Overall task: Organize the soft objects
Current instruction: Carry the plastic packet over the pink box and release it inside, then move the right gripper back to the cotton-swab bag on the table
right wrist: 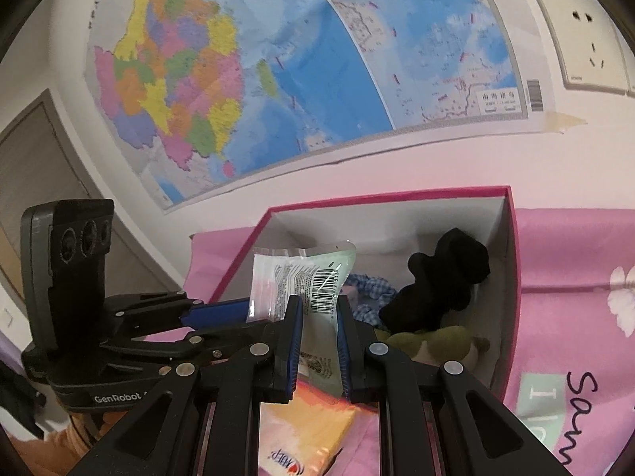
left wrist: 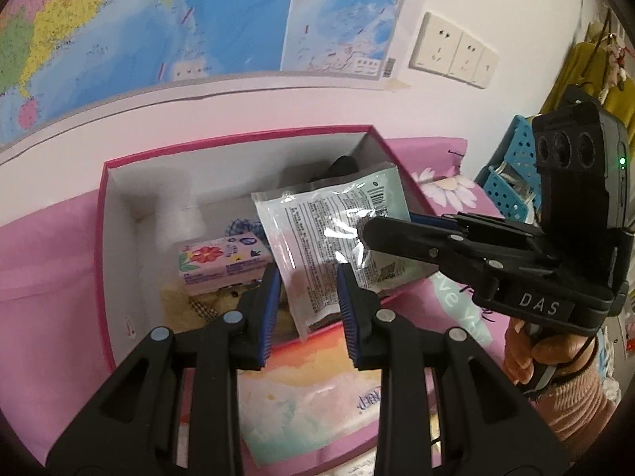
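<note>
Over the box [left wrist: 119, 238] from the left wrist, seen left gripper [left wrist: 305, 309] agape, empty, right gripper [left wrist: 367, 234] pinching the packet [left wrist: 317, 238]; from the right wrist, sock [right wrist: 444, 281] boxed, tissue pack [right wrist: 301, 436] left outside.

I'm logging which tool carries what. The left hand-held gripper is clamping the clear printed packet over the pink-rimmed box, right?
Not quite. The packet is over the pink-rimmed box, but the right hand-held gripper clamps it. In the left wrist view, the left hand-held gripper is open, with the packet hanging beyond its fingers.
</note>
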### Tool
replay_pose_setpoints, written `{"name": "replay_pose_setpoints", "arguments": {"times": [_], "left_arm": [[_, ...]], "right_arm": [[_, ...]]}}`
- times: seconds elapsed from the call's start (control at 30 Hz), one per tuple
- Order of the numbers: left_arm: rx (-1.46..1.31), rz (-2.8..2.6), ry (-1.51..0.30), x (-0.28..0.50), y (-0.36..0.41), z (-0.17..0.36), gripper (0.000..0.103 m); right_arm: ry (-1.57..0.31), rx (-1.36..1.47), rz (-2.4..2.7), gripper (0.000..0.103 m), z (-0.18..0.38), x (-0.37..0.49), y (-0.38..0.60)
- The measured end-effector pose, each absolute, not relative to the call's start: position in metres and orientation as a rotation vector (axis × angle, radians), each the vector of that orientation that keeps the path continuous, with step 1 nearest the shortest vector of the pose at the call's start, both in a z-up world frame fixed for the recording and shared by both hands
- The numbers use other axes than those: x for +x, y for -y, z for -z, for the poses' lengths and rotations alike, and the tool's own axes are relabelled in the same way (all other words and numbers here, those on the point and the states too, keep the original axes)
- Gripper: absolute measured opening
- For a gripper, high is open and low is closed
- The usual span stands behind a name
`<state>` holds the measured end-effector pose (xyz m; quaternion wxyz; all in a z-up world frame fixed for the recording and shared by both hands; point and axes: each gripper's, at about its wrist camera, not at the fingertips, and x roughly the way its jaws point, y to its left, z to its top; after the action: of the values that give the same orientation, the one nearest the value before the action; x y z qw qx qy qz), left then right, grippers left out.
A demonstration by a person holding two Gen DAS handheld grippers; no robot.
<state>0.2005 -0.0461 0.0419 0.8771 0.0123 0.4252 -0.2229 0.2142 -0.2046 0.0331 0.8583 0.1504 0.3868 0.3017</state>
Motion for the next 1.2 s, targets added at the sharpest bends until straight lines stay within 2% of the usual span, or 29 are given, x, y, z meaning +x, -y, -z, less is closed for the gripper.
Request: {"name": "replay_pose_setpoints", "arguments": {"times": [0.37,0.47,0.53,0.6,0.7,0.8,0.93,1.0,1.2], "left_arm": [[0.03,0.401,-0.947,0.223,0.048,-0.028,0.031],[0.011,0.41,-0.94,0.222,0.047,-0.03,0.031],[-0.005,0.42,-0.918,0.219,0.043,-0.033,0.031],[-0.002,0.413,-0.896,0.213,0.039,-0.037,0.031],[0.0,0.423,-0.858,0.195,0.028,-0.044,0.032],[0.0,0.458,-0.817,0.17,0.014,-0.051,0.035],[0.014,0.462,-0.746,0.13,-0.011,-0.059,0.046],[0.007,0.449,-0.725,0.11,-0.026,-0.057,0.047],[-0.025,0.388,-0.811,0.071,-0.068,-0.019,0.048]], "right_arm": [[-0.848,0.327,-0.581,0.016,-0.014,0.232,0.2],[-0.866,0.328,-0.54,0.02,-0.008,0.237,0.2],[-0.87,0.334,-0.507,0.028,-0.006,0.235,0.204],[-0.85,0.327,-0.478,0.029,-0.009,0.231,0.209],[-0.8,0.328,-0.44,0.036,-0.02,0.216,0.222],[-0.774,0.331,-0.491,0.036,-0.03,0.197,0.226],[-0.783,0.288,-0.643,0.036,-0.037,0.158,0.217],[-0.81,0.266,-0.734,0.036,-0.034,0.136,0.206],[-0.929,0.198,-0.908,0.036,-0.008,0.079,0.172]]}}
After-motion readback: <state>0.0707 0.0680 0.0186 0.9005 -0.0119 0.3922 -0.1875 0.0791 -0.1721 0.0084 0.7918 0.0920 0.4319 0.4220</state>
